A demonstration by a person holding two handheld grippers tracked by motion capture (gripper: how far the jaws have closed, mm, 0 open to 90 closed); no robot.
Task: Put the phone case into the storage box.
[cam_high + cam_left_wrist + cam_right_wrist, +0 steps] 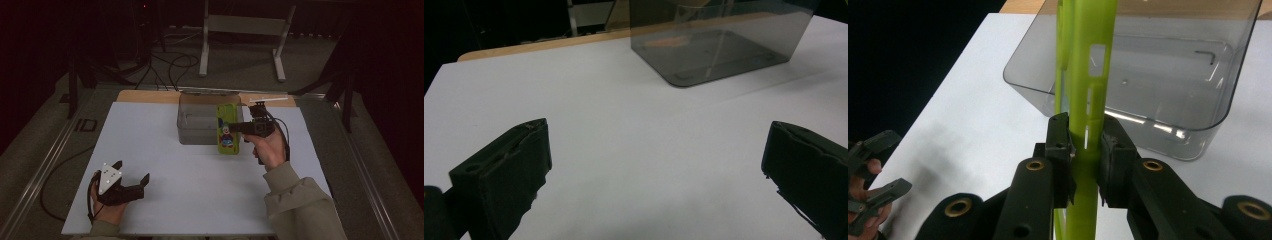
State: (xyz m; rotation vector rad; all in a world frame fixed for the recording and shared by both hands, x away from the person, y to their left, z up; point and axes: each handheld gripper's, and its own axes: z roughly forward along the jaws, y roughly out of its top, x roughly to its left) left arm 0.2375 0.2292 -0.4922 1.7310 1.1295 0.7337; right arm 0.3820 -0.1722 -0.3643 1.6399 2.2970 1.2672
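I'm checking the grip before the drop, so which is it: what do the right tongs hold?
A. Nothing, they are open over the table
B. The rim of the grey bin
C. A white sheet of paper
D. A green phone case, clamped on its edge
D: the right tongs pinch the green phone case by its edge, just in front of the clear grey bin.

Beige-khaki sleeves on both forearms; black two-jaw left gripper (131,181) topped by grey three-cornered plate with small dark dots; black right gripper (239,128) with brass-ringed pivot holes along linkage arms, ribbed dark pads; black cable trailing from each
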